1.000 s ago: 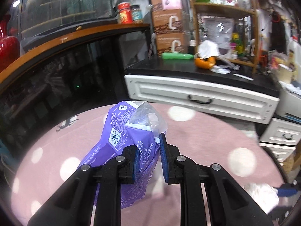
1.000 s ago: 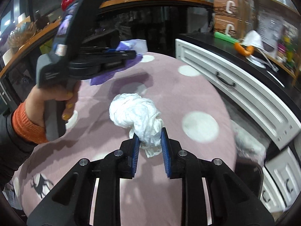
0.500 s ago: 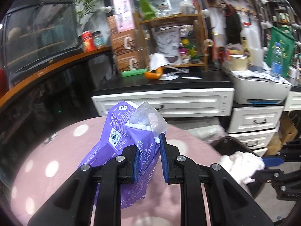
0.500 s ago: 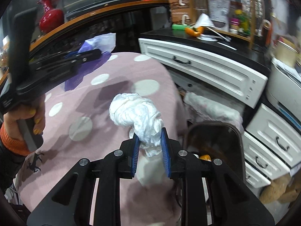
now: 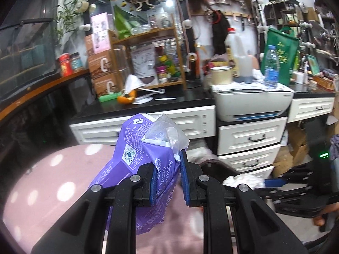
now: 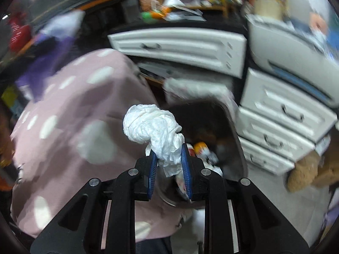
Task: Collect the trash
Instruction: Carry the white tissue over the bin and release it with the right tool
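My left gripper point(image 5: 168, 177) is shut on a crumpled purple facial-tissue wrapper point(image 5: 135, 154) with a clear plastic end, held above the pink dotted table point(image 5: 53, 182). In the right wrist view my right gripper point(image 6: 168, 165) is shut on a wad of white tissue point(image 6: 152, 127), hanging over the open dark trash bin point(image 6: 231, 135) beside the table edge. The bin holds several scraps, one orange point(image 6: 200, 147). From the left wrist view the white wad point(image 5: 243, 180) and the right gripper's blue pad show at the lower right, by the bin rim point(image 5: 211, 163).
White drawer units point(image 5: 250, 139) stand behind the bin, with a printer point(image 5: 252, 103) on a black counter point(image 5: 148, 105) crowded with bottles, boxes and a wooden shelf. Brown cardboard point(image 6: 305, 173) lies on the floor at right. A dark glass cabinet point(image 5: 31, 97) borders the table on the left.
Both grippers have swung right, from over the table toward the bin, each keeping its load. The white wad now hangs over the bin opening; the right view has tilted further down.
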Demonstrator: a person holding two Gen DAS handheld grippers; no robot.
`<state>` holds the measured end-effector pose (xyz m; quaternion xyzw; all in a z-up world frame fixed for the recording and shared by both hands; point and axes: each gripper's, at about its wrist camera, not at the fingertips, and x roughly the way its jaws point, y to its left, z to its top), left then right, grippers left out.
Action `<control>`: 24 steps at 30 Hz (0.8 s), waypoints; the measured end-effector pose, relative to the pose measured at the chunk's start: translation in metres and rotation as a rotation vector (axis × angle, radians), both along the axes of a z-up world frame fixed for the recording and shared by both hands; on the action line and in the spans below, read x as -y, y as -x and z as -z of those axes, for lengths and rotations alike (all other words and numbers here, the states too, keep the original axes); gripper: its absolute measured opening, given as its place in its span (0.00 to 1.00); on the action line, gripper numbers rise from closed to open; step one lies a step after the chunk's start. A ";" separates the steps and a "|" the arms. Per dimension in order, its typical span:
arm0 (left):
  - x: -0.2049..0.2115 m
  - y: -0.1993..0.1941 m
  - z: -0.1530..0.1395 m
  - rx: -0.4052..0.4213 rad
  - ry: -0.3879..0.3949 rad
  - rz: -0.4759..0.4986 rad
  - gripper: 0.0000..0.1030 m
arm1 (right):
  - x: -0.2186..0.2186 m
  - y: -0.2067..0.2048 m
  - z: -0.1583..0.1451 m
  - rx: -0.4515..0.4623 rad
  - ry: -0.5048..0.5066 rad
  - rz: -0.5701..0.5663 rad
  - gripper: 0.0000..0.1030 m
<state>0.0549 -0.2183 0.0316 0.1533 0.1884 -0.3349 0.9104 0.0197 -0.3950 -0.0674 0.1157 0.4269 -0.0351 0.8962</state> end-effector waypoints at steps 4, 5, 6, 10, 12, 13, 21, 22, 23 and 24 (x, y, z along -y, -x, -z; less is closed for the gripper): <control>0.022 0.016 0.001 -0.007 0.008 0.051 0.19 | 0.036 -0.006 0.045 -0.086 -0.082 0.115 0.26; 0.027 0.019 0.001 -0.007 0.010 0.061 0.19 | 0.040 -0.006 0.051 -0.098 -0.089 0.134 0.34; 0.032 0.023 0.001 -0.007 0.013 0.072 0.19 | 0.046 -0.006 0.059 -0.119 -0.108 0.160 0.41; 0.049 0.032 0.004 -0.015 0.014 0.106 0.19 | 0.063 0.003 0.070 -0.127 -0.160 0.236 0.64; 0.057 0.036 0.008 -0.033 0.012 0.124 0.19 | 0.073 0.010 0.065 -0.110 -0.152 0.292 0.64; 0.061 0.036 0.010 -0.046 0.012 0.131 0.19 | 0.077 0.014 0.062 -0.096 -0.145 0.319 0.64; 0.099 0.031 0.041 -0.203 -0.011 0.178 0.19 | 0.103 0.038 0.038 -0.012 -0.087 0.481 0.71; 0.104 0.030 0.046 -0.216 -0.019 0.182 0.19 | 0.105 0.040 0.039 -0.012 -0.088 0.487 0.71; 0.109 0.029 0.050 -0.234 -0.029 0.188 0.19 | 0.106 0.042 0.038 -0.011 -0.091 0.492 0.71; 0.114 0.028 0.055 -0.255 -0.036 0.195 0.19 | 0.109 0.044 0.039 -0.009 -0.096 0.501 0.71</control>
